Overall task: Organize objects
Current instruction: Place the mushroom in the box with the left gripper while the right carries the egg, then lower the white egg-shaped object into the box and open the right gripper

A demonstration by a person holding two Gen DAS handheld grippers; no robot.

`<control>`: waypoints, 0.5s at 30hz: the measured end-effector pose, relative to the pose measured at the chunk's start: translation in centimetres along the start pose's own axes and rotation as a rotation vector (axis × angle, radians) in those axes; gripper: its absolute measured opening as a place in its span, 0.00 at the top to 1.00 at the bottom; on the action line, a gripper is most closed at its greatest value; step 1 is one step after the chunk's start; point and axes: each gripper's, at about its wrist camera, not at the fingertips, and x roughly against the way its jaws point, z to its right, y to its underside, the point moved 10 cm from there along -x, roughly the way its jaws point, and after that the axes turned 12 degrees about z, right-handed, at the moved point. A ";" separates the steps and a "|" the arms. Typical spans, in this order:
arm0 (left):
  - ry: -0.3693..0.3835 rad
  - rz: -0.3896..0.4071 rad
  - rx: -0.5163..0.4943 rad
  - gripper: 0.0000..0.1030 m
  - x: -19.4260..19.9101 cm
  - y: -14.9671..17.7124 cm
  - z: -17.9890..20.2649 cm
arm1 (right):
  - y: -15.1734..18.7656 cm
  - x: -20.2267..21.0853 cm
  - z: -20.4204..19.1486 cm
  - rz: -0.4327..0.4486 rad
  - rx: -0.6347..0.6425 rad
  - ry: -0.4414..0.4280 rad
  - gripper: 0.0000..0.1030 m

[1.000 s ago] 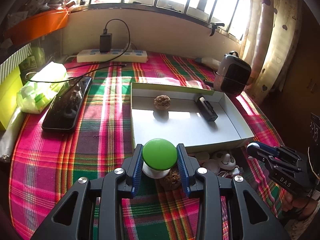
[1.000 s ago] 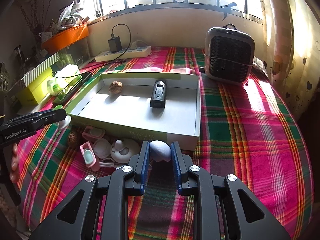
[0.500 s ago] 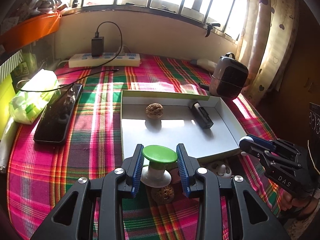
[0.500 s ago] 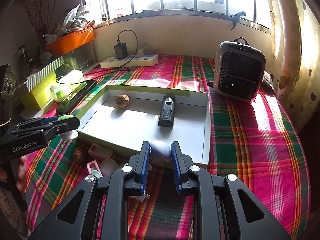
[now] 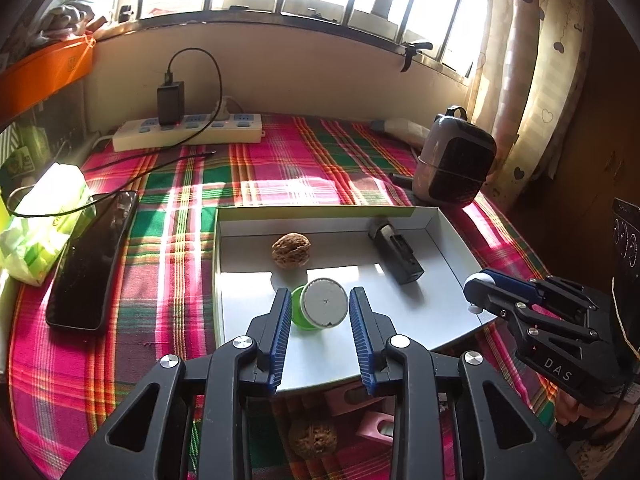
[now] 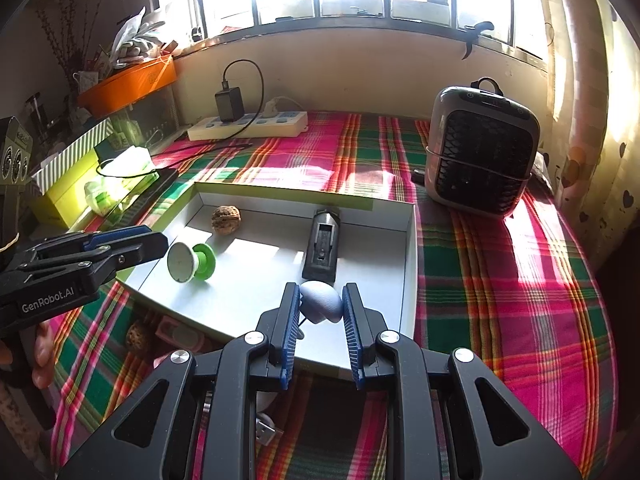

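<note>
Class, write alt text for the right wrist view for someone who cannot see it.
The right gripper holds a pale rounded object over the near edge of a shallow white box on a plaid cloth. In the box lie a walnut, a black device and a green-capped spool on its side.

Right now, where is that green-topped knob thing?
The green knob lies tipped on its side inside the white box, near its left edge, just in front of the walnut.
</note>
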 end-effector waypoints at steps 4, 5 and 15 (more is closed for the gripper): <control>0.003 -0.007 -0.002 0.73 -0.3 0.0 0.0 | -0.1 -0.2 0.1 0.001 -0.001 -0.001 0.78; -0.002 -0.009 -0.003 0.73 -0.4 0.0 -0.1 | -0.1 -0.3 0.2 0.000 0.000 0.000 0.78; -0.012 -0.023 0.011 0.73 -1.3 0.3 -0.4 | -0.6 -2.6 1.8 -0.027 -0.014 0.021 0.78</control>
